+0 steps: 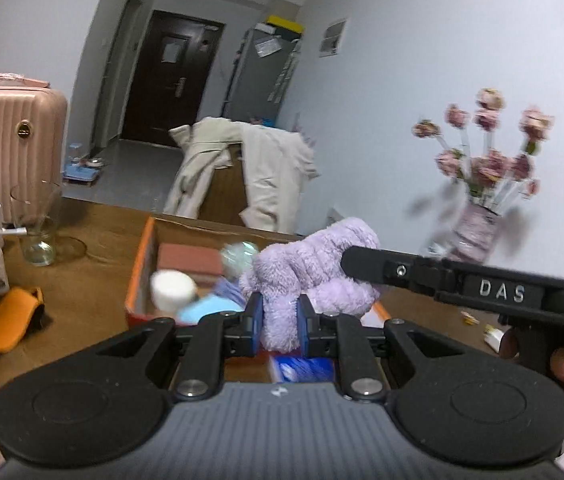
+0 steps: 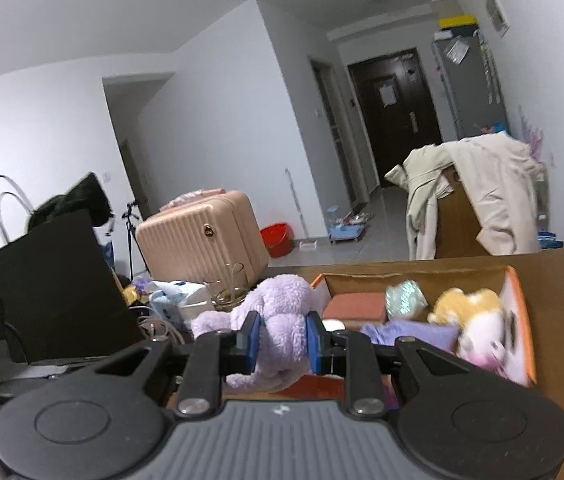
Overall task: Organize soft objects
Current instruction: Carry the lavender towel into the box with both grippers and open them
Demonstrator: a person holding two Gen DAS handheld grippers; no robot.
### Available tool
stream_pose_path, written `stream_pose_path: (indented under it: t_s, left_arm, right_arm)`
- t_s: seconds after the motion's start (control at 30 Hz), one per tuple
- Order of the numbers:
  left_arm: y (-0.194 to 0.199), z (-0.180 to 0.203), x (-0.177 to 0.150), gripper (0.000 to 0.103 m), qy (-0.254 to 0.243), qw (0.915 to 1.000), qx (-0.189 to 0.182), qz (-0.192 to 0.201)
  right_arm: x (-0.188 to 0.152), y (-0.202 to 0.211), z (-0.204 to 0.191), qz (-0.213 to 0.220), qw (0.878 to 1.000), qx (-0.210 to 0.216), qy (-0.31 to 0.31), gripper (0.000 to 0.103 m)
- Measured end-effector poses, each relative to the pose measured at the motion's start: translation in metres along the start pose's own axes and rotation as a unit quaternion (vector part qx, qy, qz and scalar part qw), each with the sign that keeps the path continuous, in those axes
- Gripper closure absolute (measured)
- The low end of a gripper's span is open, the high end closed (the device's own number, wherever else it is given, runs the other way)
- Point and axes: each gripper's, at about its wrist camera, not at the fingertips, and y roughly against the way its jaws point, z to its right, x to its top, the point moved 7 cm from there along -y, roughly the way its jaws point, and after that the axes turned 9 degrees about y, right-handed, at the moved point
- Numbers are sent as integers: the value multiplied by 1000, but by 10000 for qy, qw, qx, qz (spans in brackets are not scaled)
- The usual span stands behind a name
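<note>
Plush toy: lilac plush toy (image 1: 313, 264) is held by both tools at once, raised above the near end of the orange box (image 1: 138, 276).
Left tool: left tool (image 1: 278, 320) is closed on a narrow limb of the toy; the blue pads (image 1: 256, 316) press the fleece from both sides, and the limb hangs down between them.
Right tool: right tool (image 2: 282, 336) is closed on another part of the same plush toy (image 2: 278, 320); its blue pads (image 2: 253, 340) squeeze the fleece, and the bulk of the toy bulges above and to the left of the jaws.
Relative position: in the left wrist view the right tool's black finger reaches in from the right and ends against the upper side of the toy, above and beyond the left tool's jaws.
Hand: a hand (image 1: 561, 364) grips the handle of the right tool at the right edge.
Box contents: a yellow-and-white plush (image 2: 473, 320) lies at the right end of the box, with a lilac cloth (image 2: 413, 334) beside it and a reddish block (image 2: 355, 306) at the far side.
Counter: the brown counter (image 1: 82, 280) carries the box, a clear glass vessel (image 1: 38, 224) to its left and a vase of pink flowers (image 1: 481, 184) to its right.
</note>
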Motion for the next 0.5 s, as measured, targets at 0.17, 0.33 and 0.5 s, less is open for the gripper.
stream_pose_path:
  t_s: [0.17,0.33,0.5]
  left_arm:
    - [-58,-45,15,85,219,9984,448,-259]
    - [-109,-80,10,85,257,9948,742,-655]
    - [-116,-90,-1,69,-129,9942,860,-631]
  right_arm:
    - [13,-94,15,-562,9980,55,270,80]
    - [-3,-166,34,-1101,9936,29,266,80]
    - [-28,-201,42,-1456,9890,256,95,75]
